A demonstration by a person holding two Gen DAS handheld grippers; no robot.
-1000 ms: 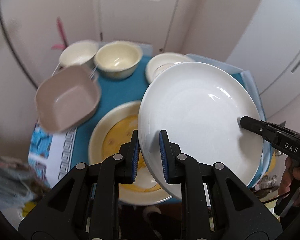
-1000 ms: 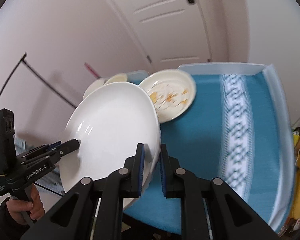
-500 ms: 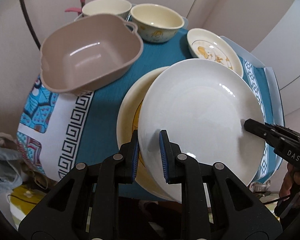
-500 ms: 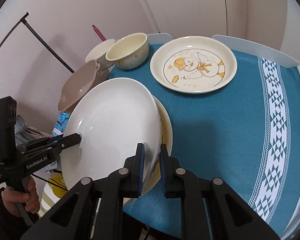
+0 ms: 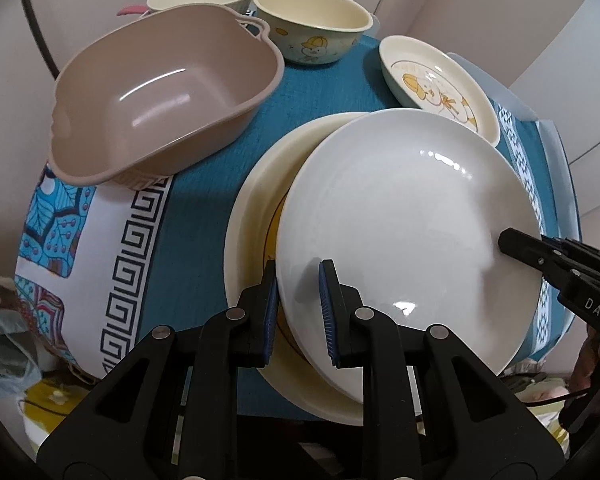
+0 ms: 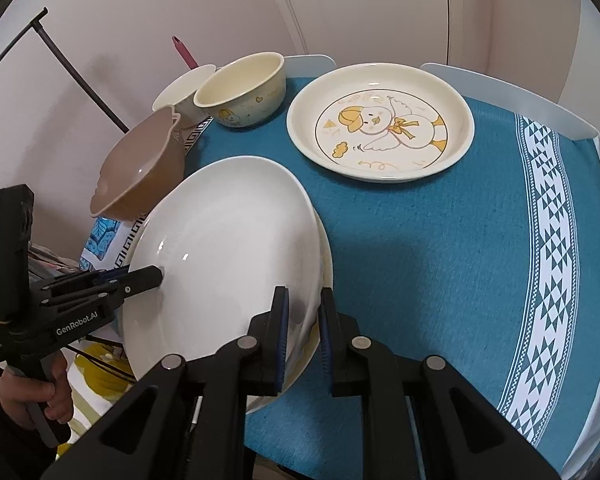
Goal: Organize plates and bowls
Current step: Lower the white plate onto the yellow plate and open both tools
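A plain white plate (image 5: 412, 216) (image 6: 228, 240) is held by both grippers at opposite rims. My left gripper (image 5: 298, 304) is shut on its near rim in the left wrist view; it shows at the left in the right wrist view (image 6: 140, 280). My right gripper (image 6: 303, 320) is shut on the other rim and shows at the right in the left wrist view (image 5: 516, 244). The plate hangs tilted just above a cream plate with yellow print (image 5: 256, 200) (image 6: 327, 268) on the teal cloth. I cannot tell if they touch.
A tan square bowl (image 5: 168, 92) (image 6: 140, 172) sits at the table's left. Two cream bowls (image 5: 312, 20) (image 6: 240, 88) stand behind it. A cream duck-print plate (image 5: 436, 84) (image 6: 380, 120) lies far right. The teal tablecloth (image 6: 440, 240) stretches to the right.
Both grippers have lowered the white plate toward the table over the cream yellow-print plate. The views have tipped down and closer to the dishes.
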